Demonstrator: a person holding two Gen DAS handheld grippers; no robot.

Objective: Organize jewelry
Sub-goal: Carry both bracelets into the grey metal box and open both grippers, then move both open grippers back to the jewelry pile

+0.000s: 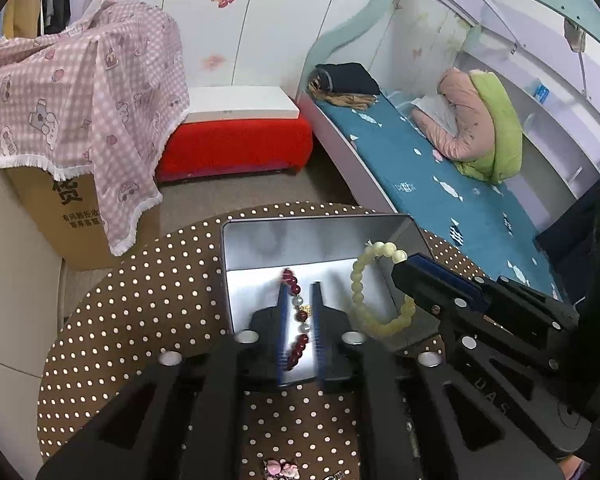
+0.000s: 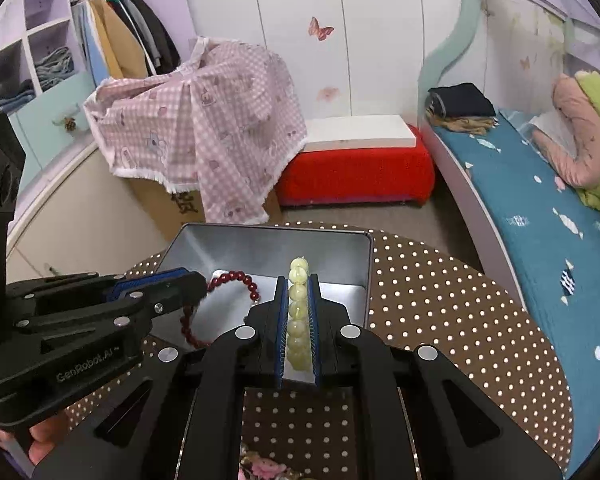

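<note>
Our right tool (image 2: 298, 312) is clamped tight on the yellow bracelet (image 2: 298, 316); left tool (image 1: 300, 320) sits slightly open around the red bracelet (image 1: 298, 320) over the tin (image 1: 260, 240).

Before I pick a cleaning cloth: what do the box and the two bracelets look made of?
Box: brushed metal, probably tin; dull grey sheen with blurry reflections. Yellow bracelet: glossy translucent beads, stone or resin. Red bracelet: dark glossy round beads, stone or glass, hard to tell.

A dark red bead bracelet (image 1: 296, 320) and a pale yellow bead bracelet (image 2: 299, 312) hang over an open metal tin (image 2: 364, 264).
</note>
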